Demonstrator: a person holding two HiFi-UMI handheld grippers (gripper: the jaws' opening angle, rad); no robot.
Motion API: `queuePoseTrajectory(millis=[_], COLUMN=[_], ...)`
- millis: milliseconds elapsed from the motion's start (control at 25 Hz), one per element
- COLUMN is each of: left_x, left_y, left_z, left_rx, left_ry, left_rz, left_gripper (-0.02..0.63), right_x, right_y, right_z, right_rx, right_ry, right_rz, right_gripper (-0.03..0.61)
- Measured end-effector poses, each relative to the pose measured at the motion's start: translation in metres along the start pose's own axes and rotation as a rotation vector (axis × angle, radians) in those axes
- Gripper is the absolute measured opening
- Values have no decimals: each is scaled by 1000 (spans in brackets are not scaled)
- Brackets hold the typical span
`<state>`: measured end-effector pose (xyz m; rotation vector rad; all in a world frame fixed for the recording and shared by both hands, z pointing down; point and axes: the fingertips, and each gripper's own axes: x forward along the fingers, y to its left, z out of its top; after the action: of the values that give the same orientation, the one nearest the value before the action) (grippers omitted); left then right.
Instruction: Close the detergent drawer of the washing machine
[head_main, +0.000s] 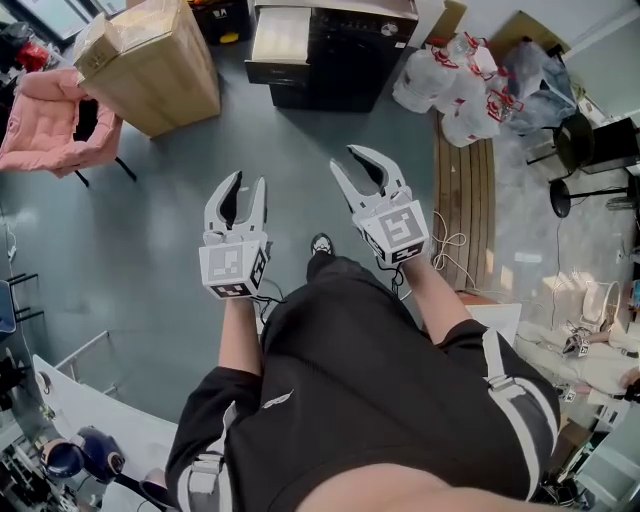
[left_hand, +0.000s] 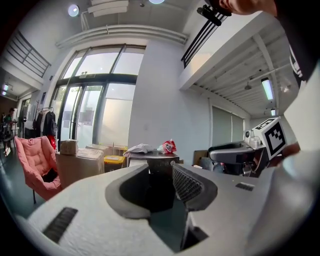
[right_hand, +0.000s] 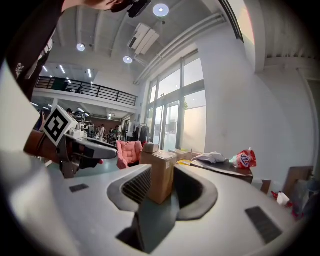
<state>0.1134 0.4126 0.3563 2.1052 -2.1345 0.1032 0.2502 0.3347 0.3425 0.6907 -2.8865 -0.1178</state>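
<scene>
Facing the washing machine (head_main: 345, 50), left gripper (head_main: 249, 181) and right gripper (head_main: 344, 159) show fingers partly apart, empty.

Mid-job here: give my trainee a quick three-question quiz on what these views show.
1. True or false: the left gripper holds something between its jaws.
2. Which stands nearer the pink chair? A) cardboard box B) plastic bags
3. Fill in: the jaws of the right gripper stand ____.

Key: 1 false, nothing is between them; 2 A; 3 open, with nothing held.
</scene>
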Motion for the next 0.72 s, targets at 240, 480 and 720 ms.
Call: queuePoseTrajectory(millis=[240, 480, 720], left_x=[44, 74, 95], left_y=[0, 8, 15], left_z=[-5, -16, -16], left_rx=[1, 5, 6], left_ry=[67, 129, 143], left_rz=[-7, -3, 6], left_gripper=[158, 164, 166], right_x=[20, 41, 55], right_y=[-42, -70, -92], right_z=[-15, -36, -48], right_rx=[55, 100, 122], right_ry=[21, 46, 62], right_rz=[-3, 0, 2], right_gripper=[144, 144, 149])
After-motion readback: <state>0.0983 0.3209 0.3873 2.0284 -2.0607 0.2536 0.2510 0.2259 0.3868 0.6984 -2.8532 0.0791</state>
